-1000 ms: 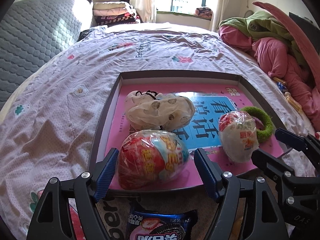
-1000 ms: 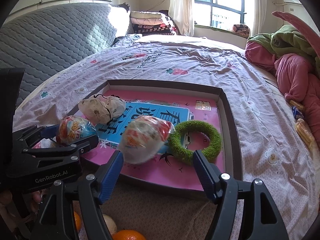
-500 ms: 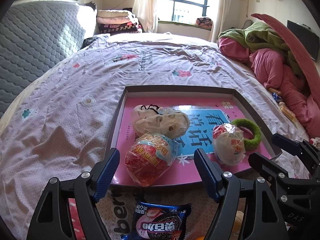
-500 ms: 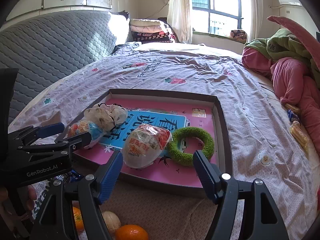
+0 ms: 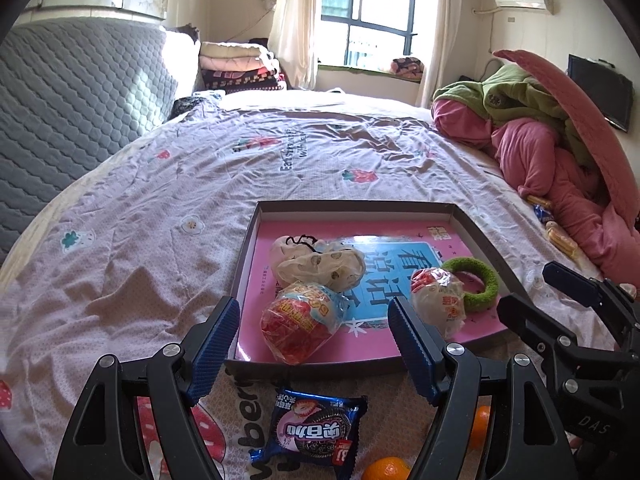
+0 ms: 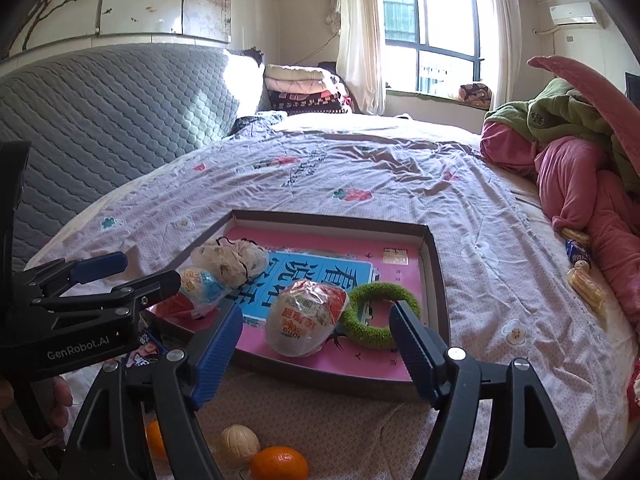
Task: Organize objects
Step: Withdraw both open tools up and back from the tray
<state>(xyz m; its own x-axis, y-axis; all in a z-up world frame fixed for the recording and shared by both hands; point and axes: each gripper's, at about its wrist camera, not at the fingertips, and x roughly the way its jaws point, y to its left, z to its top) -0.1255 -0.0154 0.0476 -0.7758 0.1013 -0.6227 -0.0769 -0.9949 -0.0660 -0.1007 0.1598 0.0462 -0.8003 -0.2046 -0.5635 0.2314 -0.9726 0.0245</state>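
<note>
Between the left gripper (image 5: 312,344) fingers: nothing held, jaws wide | just ahead: red wrapped egg (image 5: 298,326) in tray (image 5: 486,246) | right gripper (image 6: 316,350): opening, empty, white wrapped egg (image 6: 304,322) ahead | likely light, crinkly-slick, crushable; grip across middle

A shallow dark-rimmed tray (image 6: 434,264) with a pink printed sheet is being viewed on the floral bedspread (image 6: 360,176). In it, a wrapped white-and-red egg (image 6: 306,318) is lying against a green ring (image 6: 378,316); a red-and-blue wrapped egg (image 6: 198,286) and a crumpled cloth bundle (image 6: 230,258) are lying further left. The right gripper (image 6: 316,354) is being held short of the tray, jaws opening, nothing between them. The left gripper (image 6: 120,276) is seen open at left. An orange (image 6: 280,462) and a pale ball (image 6: 239,440) are lying below.
</note>
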